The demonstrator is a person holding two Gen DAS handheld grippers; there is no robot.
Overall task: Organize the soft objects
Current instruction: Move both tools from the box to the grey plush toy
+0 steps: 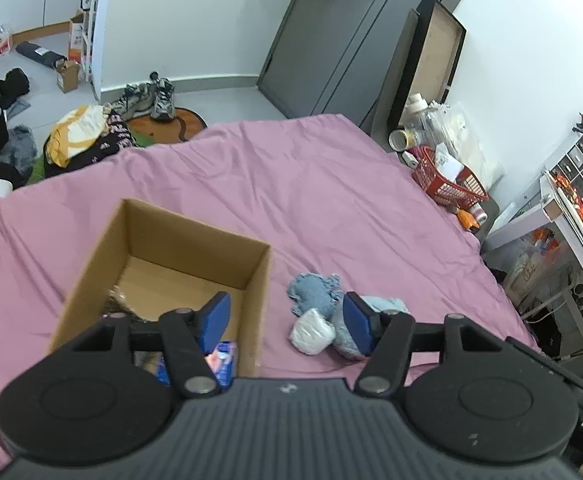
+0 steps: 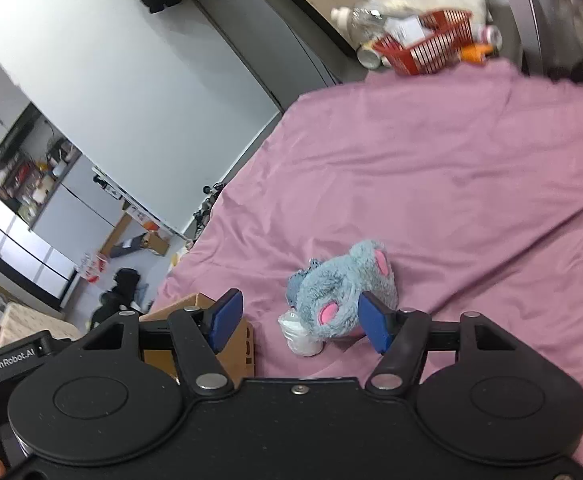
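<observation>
An open cardboard box [image 1: 195, 236] sits on the pink bed sheet [image 1: 331, 184], with a few items in its bottom. My left gripper [image 1: 287, 322] is open and empty, its left finger over the box and its right finger over a small pile. The pile holds a blue-grey plush toy [image 2: 343, 280] with pink ears, a blue knitted piece [image 1: 311, 292] and a white wrapped bundle [image 1: 311, 332]. My right gripper [image 2: 301, 320] is open and empty just in front of the plush, with the box corner [image 2: 211, 320] behind its left finger.
A red basket [image 1: 447, 180] and jars stand at the bed's far right edge. Shelves [image 1: 571, 208] stand to the right. Shoes [image 1: 151, 100], clothes and boxes lie on the floor beyond the bed. A dark door [image 1: 331, 32] is at the back.
</observation>
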